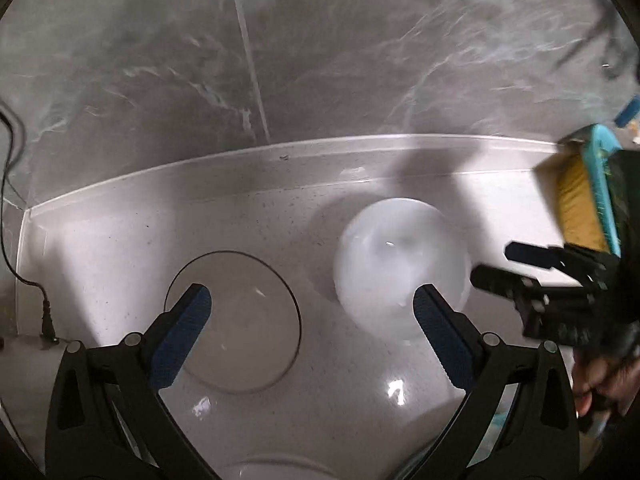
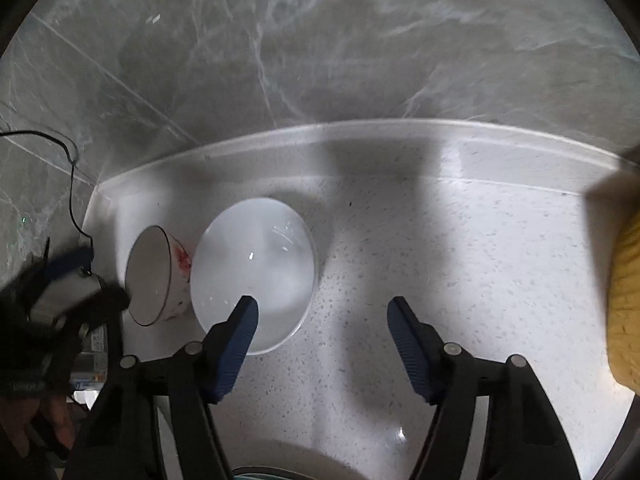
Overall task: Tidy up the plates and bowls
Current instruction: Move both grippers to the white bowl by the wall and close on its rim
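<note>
We see the left gripper [image 1: 312, 308] and right gripper [image 2: 322, 320] both spread and empty, the white bowl [image 2: 254, 272] at ten o'clock of the right one

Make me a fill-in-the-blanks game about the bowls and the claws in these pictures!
1. The frosted white bowl sits on the speckled ____.
2. The smaller bowl with the dark rim stands to the ____ of the white bowl in the right wrist view.
3. Between the pads of the left claw there is ____.
4. A black ____ hangs down the wall at the left.

Missing words: counter; left; nothing; cable
</note>
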A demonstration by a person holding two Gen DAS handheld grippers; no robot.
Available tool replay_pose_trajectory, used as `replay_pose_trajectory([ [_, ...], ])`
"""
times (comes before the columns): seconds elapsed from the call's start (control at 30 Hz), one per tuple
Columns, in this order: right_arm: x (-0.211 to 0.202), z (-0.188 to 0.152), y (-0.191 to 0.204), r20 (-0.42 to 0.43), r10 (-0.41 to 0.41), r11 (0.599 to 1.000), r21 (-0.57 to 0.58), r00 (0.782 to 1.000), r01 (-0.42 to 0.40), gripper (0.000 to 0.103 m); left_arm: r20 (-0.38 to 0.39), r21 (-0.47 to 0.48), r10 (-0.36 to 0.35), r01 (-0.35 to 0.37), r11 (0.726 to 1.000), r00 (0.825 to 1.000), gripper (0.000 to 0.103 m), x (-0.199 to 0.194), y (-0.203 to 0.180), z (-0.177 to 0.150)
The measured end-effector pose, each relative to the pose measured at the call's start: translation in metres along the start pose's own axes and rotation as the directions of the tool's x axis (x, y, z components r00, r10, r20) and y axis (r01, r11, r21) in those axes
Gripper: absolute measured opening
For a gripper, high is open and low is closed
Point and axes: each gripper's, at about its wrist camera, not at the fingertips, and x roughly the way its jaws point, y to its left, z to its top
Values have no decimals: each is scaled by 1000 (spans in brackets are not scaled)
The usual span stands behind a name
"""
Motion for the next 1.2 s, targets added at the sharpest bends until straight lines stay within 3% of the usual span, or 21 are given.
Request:
replay_pose_trajectory([
  [0.27,19,7,-5,-24,-5,1000,-6,1000,5,59,-53,64,-45,49,997,998,97,43,-9,7],
  [0.43,30,7,1,-43,-7,1000,-29,999,6,49,-84,46,-78,82,996,993,69,59,-3,9],
  [0.53,38,6,5,-53,-18,999,-38,998,16,48,-87,50,-82,86,995,993,61,65,2,11],
  [0.77,54,9,6,-66,-30,999,-28,997,28,45,-107,73,-86,94,993,990,55,82,1,12],
  [0.9,63,11,8,-87,-19,1000,-26,996,16,34,-134,80,-83,94,992,988,33,97,-9,9],
  [0.97,66,11,11,-92,-3,1000,-31,996,1,28,-146,89,-73,87,992,987,28,102,-11,7],
  [1.03,66,14,15,-92,15,999,-35,996,-18,16,-154,89,-80,94,992,985,15,108,-13,4],
  [1.2,66,13,19,-86,26,999,-21,996,-28,12,-142,98,-69,83,992,988,12,108,-18,1],
])
